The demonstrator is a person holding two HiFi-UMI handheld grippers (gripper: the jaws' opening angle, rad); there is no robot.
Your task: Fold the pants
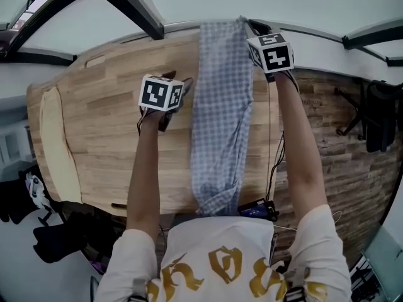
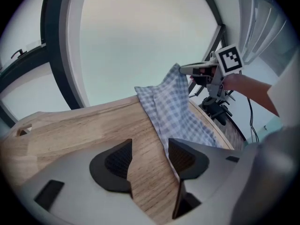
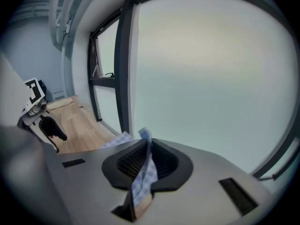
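Head view: pants [image 1: 220,124] lie along the table [image 1: 101,131], just right of the left gripper [image 1: 182,90], with their far end in the right gripper [image 1: 253,27]. Left gripper view: jaws wide over bare wood, so closing here would miss the cloth. Right gripper view: clamped on a thin corner, which a tug could pull free.

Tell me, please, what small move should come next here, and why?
Probably slide the left gripper across onto the pants and close it: its jaws stand open over bare table beside the fabric, while the right gripper is shut on the far end.
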